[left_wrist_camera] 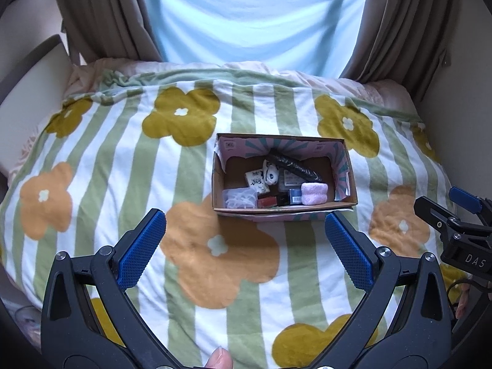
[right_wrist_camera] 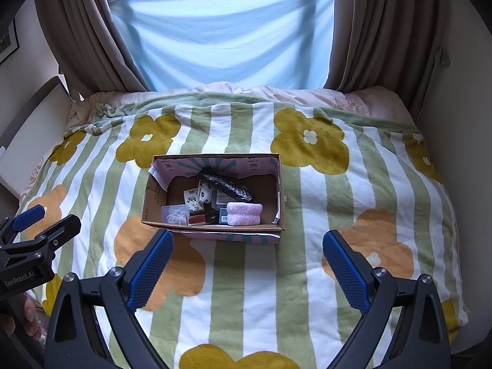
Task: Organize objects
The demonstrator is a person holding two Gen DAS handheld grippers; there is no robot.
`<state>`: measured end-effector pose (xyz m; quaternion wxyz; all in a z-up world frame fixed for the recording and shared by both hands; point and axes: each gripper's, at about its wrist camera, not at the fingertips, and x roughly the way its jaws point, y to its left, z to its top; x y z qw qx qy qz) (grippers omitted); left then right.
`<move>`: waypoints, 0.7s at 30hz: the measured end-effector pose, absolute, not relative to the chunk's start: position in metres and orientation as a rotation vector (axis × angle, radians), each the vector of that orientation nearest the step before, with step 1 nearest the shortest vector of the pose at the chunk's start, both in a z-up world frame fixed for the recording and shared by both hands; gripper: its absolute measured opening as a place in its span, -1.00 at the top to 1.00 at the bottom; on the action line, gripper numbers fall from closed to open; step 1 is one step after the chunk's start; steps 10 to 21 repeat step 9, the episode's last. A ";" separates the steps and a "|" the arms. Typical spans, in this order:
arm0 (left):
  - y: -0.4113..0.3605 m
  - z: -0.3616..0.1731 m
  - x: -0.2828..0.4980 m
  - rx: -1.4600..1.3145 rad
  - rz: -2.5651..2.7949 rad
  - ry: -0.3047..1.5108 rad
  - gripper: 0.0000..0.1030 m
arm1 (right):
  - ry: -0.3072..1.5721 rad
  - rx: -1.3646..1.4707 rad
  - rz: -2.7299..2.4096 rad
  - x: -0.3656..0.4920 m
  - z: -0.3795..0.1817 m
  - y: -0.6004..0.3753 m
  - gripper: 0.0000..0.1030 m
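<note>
Near the middle of the bed [left_wrist_camera: 92,166], a little toward its far edge, sits my open cardboard box [left_wrist_camera: 349,172] on the striped, flowered blanket [right_wrist_camera: 323,203]. Inside it, along the near wall, I see a clear plastic case [left_wrist_camera: 240,198] at the left, a red item [left_wrist_camera: 267,202] beside it, and a rolled pink cloth [left_wrist_camera: 313,193] at the right. A long black bundle [left_wrist_camera: 293,166] lies slanted behind them, next to a small white packet [left_wrist_camera: 256,181]. My left gripper [left_wrist_camera: 246,247] hovers short of the box's near wall, fingers [left_wrist_camera: 141,249] spread wide apart and holding nothing. My right gripper [right_wrist_camera: 247,269] hangs beside it, fingers [right_wrist_camera: 346,272] likewise wide apart and empty. Both are clear of the box.
</note>
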<state>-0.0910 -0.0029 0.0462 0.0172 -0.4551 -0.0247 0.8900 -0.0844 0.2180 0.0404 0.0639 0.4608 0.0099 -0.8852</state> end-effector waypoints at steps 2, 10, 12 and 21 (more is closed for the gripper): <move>-0.001 0.049 -0.090 -1.390 2.788 -0.045 -0.99 | 0.023 1.388 -2.679 -0.083 0.040 0.218 -0.89; 0.000 0.043 -0.096 -1.373 2.795 -0.031 -0.99 | 0.043 1.470 -2.651 -0.089 0.015 0.222 -0.89; 0.000 0.043 -0.096 -1.373 2.795 -0.031 -0.99 | 0.043 1.470 -2.651 -0.089 0.015 0.222 -0.89; 0.000 0.043 -0.096 -1.373 2.795 -0.031 -0.99 | 0.043 1.470 -2.651 -0.089 0.015 0.222 -0.89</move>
